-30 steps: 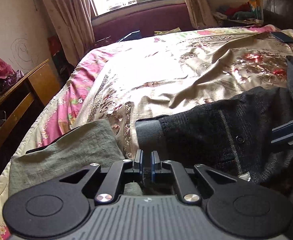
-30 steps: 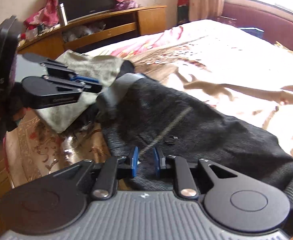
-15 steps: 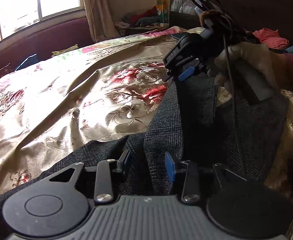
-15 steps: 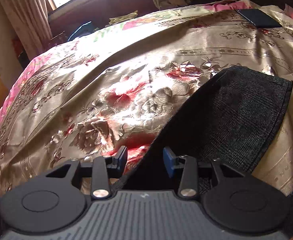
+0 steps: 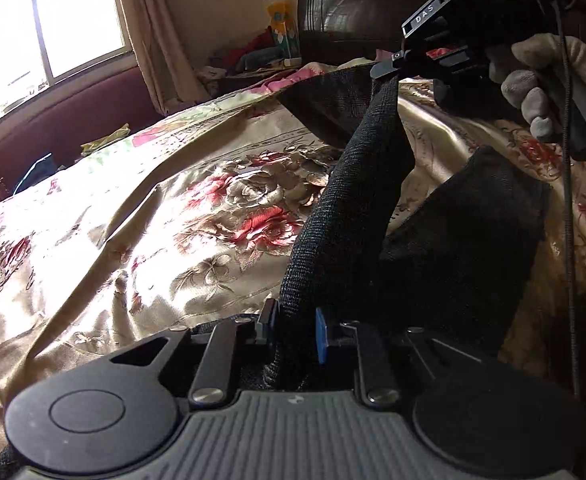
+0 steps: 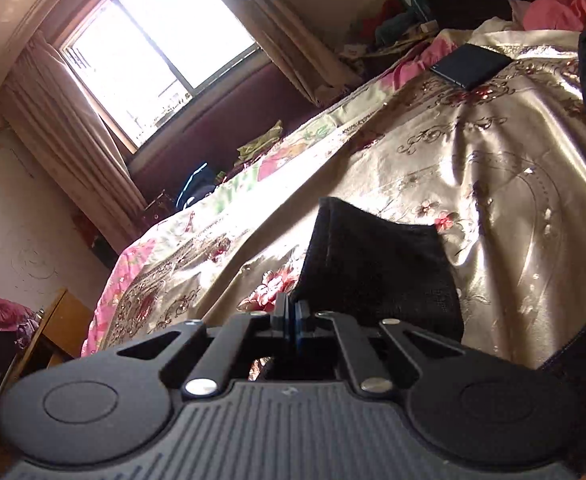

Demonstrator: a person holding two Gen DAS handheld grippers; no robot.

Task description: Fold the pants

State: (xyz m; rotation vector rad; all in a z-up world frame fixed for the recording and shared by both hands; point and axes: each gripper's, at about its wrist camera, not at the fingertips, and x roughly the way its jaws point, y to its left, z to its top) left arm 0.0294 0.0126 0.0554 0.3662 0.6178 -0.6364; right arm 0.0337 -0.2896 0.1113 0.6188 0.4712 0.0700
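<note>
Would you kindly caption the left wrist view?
Left claw closing around dark pants; right claw lifts their hem above the floral bedspread.

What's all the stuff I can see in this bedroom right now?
Pants: one pair, dark grey, on the bed, one leg lifted.
Bedspread: one, gold with red flowers, over the bed.
Phone: one, black, flat near the bed's far end.
Window: one, bright, beige curtains either side.
Headboard: one, dark, behind the bed.
Left gripper: black, closing round a pant leg.
Right gripper: black, shut on the leg's hem.
Glove: one, white, holding the right gripper.
</note>
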